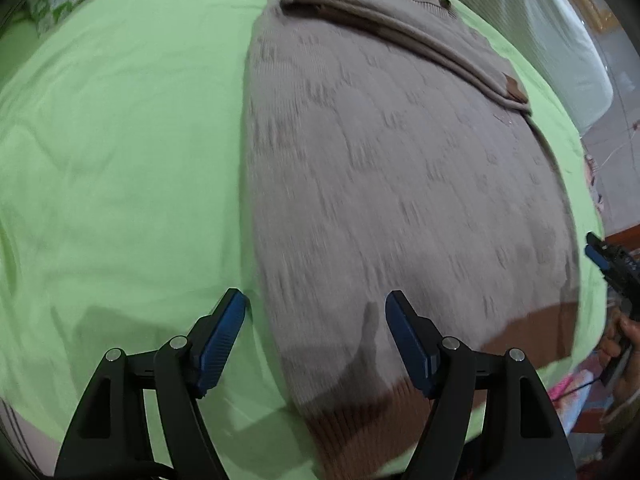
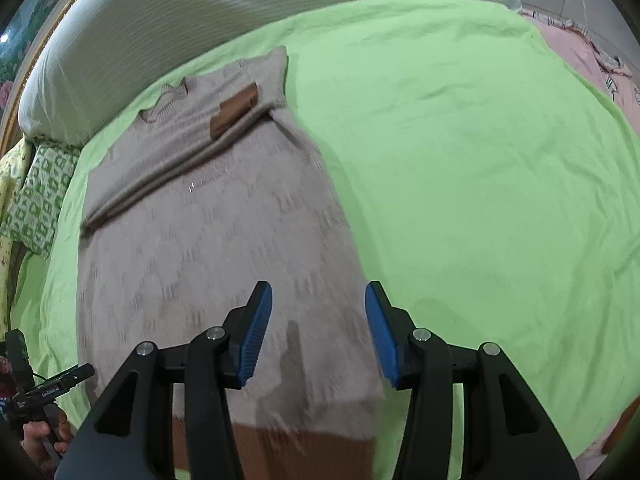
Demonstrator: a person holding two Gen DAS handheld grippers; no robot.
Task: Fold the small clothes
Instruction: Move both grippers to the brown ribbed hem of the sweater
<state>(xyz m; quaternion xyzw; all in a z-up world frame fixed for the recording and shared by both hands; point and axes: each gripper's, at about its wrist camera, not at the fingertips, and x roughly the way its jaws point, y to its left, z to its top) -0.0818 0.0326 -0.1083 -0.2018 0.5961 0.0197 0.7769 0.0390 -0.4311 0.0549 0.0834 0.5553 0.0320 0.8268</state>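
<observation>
One sweater (image 1: pixel 400 184), beige knit with a brown hem band, flat on the bed (image 1: pixel 120 140) with its collar at the far end by the pillow (image 2: pixel 240 12). Both sleeves already crossed over the chest, brown cuffs showing, so sides look done. Hem end nearest, partly under both tools.

Left gripper (image 1: pixel 316 344) hanging over the hem's left corner, jaws released and wide, nothing between them; one finger over green sheet, the other over knit. Right gripper (image 2: pixel 319 332) same story at the hem's right edge, jaws spread, empty, one finger over knit and one over sheet. Hard to say whether either touches the cloth or just hovers; motion blur doesn't help.

Probably the step in hand: lining up to pinch the two bottom corners for the lengthwise fold, hem up toward the collar. Next move likely needs each tool dropped low enough to catch the full thickness at the hem band, closed at roughly the same time, then lifted and carried forward evenly so the body doesn't skew or drag the sleeves out of place. Thick knit, so probably grips fine but might sag in the middle.

Further out: patterned green-and-white cloth (image 2: pixel 36 196) off the bed's left side, pink bedding (image 2: pixel 592 60) to the right.
</observation>
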